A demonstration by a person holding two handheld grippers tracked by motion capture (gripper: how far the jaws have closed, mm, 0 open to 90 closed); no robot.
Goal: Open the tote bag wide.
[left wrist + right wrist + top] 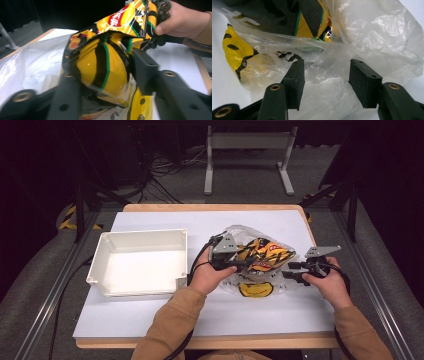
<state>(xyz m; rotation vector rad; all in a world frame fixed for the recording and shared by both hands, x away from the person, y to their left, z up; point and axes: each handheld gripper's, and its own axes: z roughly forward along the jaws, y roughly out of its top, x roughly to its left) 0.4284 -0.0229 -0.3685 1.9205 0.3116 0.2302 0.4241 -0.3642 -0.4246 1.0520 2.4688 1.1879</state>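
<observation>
Item: snack packet point(264, 254), yellow with black stripes and green edging, glossy crinkled foil, pillow-shaped and creased where pinched. Location: between the jaws of the left gripper point(243, 261), which is closed on the packet's near end; in the left gripper view the packet point(105, 67) bulges up between the two black jaws.

Container: thin plastic bag point(250, 282), translucent white film, heavily wrinkled, printed with a yellow smiling face; it lies on the white tabletop point(150, 315) around and under the packet.

Right gripper point(295, 269): jaws apart, nothing between them yet (the right gripper view shows the film of the plastic bag point(372, 37) just ahead of the two pads point(295, 82), with bag film lying between them).

Receiving vessel: white bin point(107, 265), rigid, square, smooth-walled, empty, well to the far side of the left gripper from the bag.

Progress, as judged: packet seized and partly out of the bag's mouth; bag not yet held down; removal unfinished, and the bin is yet to receive anything.
</observation>
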